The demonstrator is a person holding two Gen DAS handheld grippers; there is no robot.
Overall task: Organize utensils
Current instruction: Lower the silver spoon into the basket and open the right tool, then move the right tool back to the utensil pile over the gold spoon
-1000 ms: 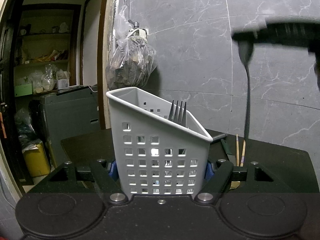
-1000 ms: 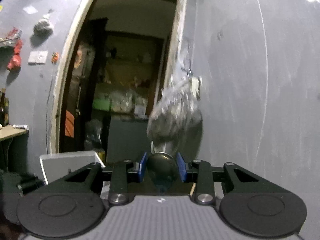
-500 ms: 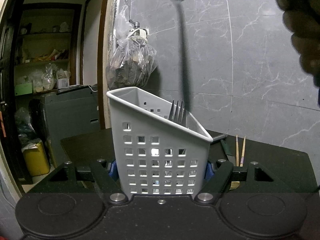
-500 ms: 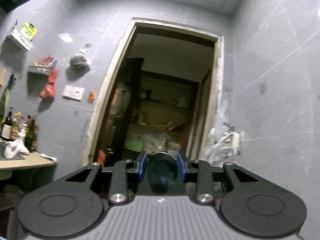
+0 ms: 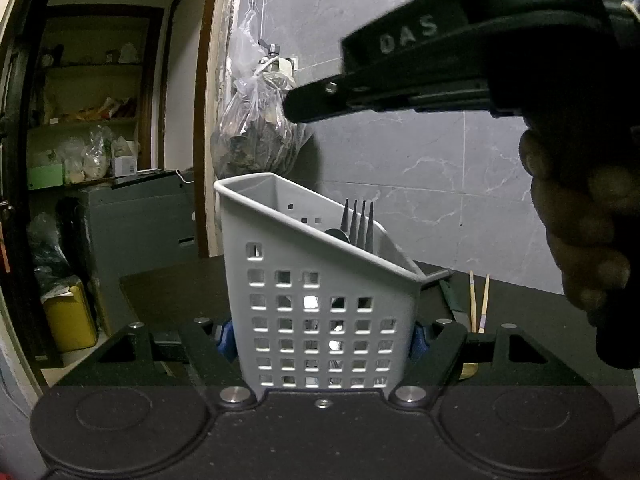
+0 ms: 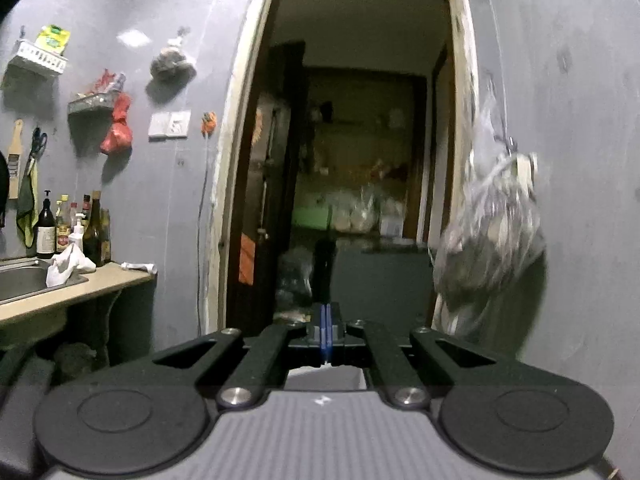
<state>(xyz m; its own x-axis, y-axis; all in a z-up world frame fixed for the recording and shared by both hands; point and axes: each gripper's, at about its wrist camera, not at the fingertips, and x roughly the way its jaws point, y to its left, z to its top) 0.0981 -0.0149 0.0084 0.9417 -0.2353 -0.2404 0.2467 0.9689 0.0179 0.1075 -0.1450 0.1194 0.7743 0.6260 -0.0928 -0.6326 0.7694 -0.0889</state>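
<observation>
At frame centre, the caddy (image 5: 320,312) is clamped by the left gripper (image 5: 322,340); a fork (image 5: 360,224) and spoon (image 5: 338,235) are already inside. Chopsticks (image 5: 478,300) at lower right remain unsorted. The right gripper (image 6: 325,330) is closed, empty.

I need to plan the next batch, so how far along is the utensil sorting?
Done: a fork and a spoon stand in the grey caddy. In hand: the left gripper is clamped on the caddy; the right gripper is shut and empty. Left: two chopsticks and a dark utensil lie on the black table.
</observation>
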